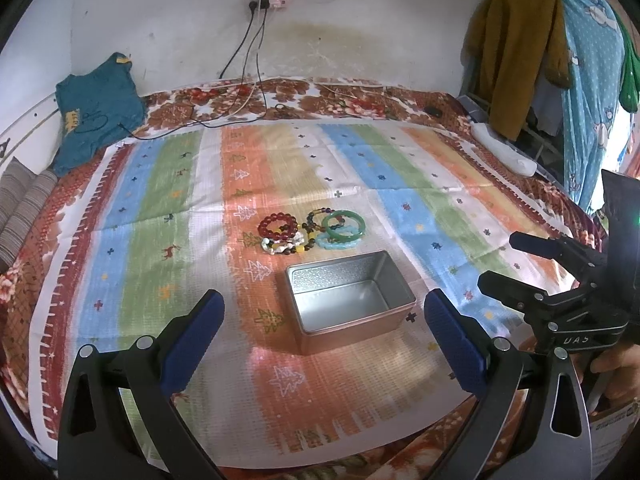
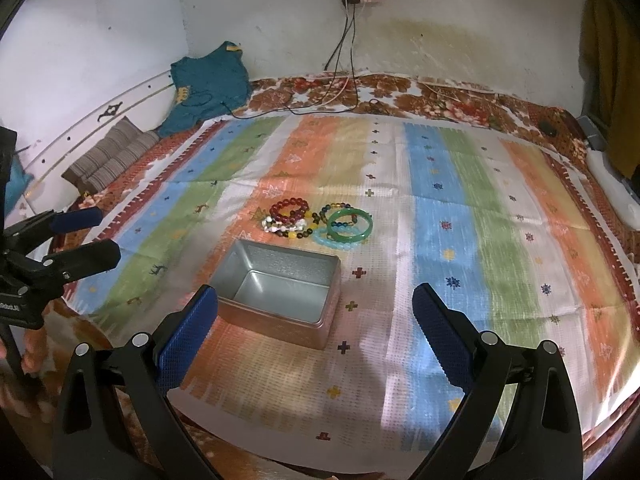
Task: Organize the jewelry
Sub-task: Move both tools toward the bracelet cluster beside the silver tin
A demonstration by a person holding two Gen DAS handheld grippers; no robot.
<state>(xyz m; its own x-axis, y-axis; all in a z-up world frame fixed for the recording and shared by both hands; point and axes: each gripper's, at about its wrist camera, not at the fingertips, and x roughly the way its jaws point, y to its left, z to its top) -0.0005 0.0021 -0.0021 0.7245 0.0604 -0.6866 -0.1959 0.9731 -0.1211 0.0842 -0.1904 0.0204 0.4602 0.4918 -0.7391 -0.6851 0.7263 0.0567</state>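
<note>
Both our left gripper [image 1: 324,312] and right gripper [image 2: 316,312] hang with jaws apart and empty. The bracelets [image 1: 312,232] lie heaped just beyond the open tin box's [image 1: 348,300] far side, so we single out the green bangle [image 2: 351,223] on top, pinching its rim alone

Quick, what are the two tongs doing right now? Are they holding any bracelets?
Left tongs: open, holding nothing.
Right tongs: open, holding nothing.
The beaded bracelets lie on the striped cloth beyond the empty silver metal tin.
</note>
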